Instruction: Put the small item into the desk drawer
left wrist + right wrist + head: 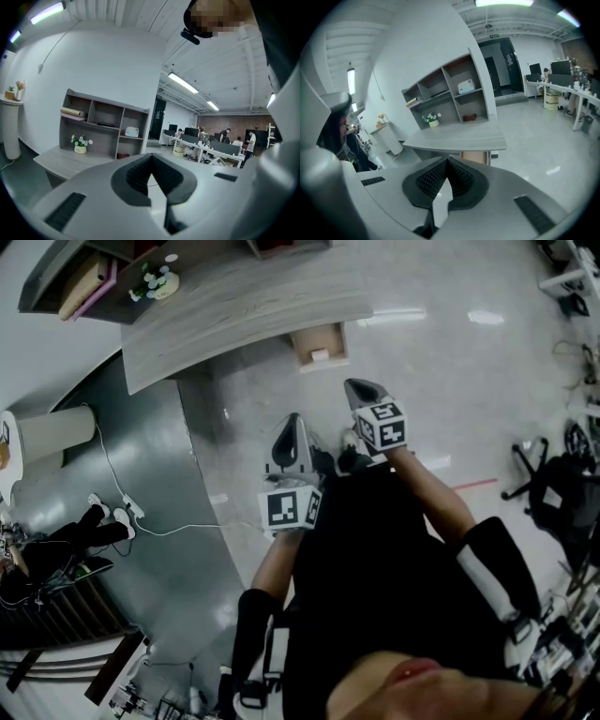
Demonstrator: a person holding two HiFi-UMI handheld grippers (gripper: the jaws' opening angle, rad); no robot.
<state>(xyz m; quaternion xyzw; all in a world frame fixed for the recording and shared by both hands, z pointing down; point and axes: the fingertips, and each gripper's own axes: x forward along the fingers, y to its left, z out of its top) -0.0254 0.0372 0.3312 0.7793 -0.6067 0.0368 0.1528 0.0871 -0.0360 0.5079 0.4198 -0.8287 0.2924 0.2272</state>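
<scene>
The grey wooden desk [234,306] curves across the top of the head view. Under its right end a wooden drawer [319,343] stands pulled out, and a small white thing [320,354] lies inside. My left gripper [292,420] is held over the floor short of the desk, jaws together, nothing between them. My right gripper [361,385] is a little farther forward, pointing at the drawer, also shut and empty. The right gripper view looks past its closed jaws [446,161] at the desk [459,136] and drawer [476,157]. In the left gripper view the shut jaws [151,159] face the desk's left part [61,161].
A shelf unit [103,124] with a flower pot [155,282] stands behind the desk. A white pedestal [56,432], a power strip with its cable [131,512] and a person in black [56,540] are at the left. An office chair [544,474] stands at the right.
</scene>
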